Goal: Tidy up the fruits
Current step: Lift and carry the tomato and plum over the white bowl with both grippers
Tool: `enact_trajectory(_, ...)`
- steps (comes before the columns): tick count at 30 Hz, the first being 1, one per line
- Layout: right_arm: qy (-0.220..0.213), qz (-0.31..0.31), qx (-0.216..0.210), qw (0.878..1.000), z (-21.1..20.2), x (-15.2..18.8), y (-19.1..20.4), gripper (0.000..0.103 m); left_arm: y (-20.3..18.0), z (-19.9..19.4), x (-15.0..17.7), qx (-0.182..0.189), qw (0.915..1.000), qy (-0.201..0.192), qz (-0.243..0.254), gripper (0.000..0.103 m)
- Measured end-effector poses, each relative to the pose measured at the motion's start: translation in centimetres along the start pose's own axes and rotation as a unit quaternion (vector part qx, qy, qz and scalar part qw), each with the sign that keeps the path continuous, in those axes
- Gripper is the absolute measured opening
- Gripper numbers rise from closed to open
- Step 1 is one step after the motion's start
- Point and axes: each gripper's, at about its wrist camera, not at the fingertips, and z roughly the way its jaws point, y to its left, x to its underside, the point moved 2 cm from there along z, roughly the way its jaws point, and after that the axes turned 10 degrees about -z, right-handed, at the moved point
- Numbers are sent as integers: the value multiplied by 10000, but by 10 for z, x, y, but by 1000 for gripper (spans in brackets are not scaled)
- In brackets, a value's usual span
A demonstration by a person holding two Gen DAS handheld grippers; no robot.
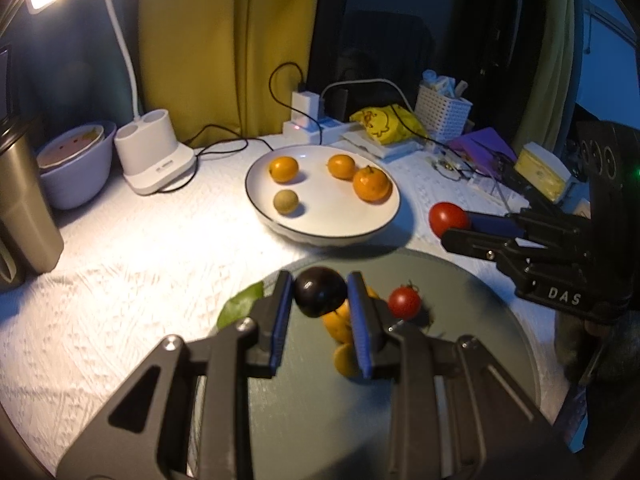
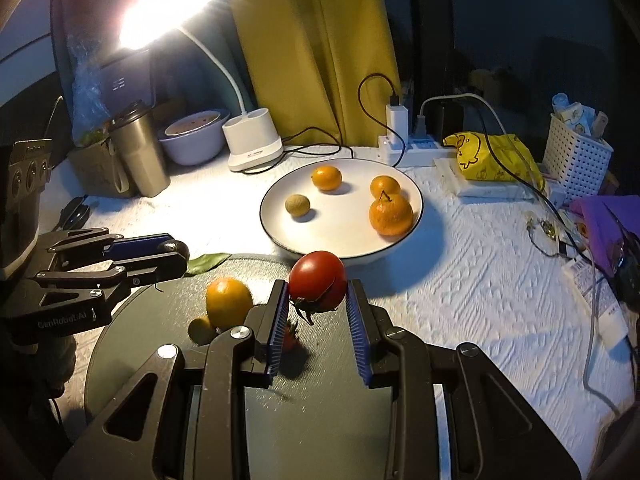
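Both grippers angled downward over the grey tray (image 2: 120, 344): left gripper (image 1: 320, 300) jaws clenched on dark fruit (image 1: 320, 290), right gripper (image 2: 318, 300) on red tomato (image 2: 318, 280); white plate (image 2: 276, 200) beyond.

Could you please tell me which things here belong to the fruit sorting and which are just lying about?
Job: left gripper holding dark fruit; right gripper holding red tomato; white plate; grey tray.
Lying about: desk lamp, steel tumbler, white basket.
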Motion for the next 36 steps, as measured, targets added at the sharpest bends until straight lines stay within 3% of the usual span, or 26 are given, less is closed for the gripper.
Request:
enact_trajectory(18, 13, 1, -39, 10000, 30, -16, -26, 32, 1, 38, -39, -53, 9998, -25, 195, 29)
enact_trajectory(36, 253, 33, -181, 9995, 88, -26, -50, 32, 19, 98, -76, -207, 9996, 30, 205, 29)
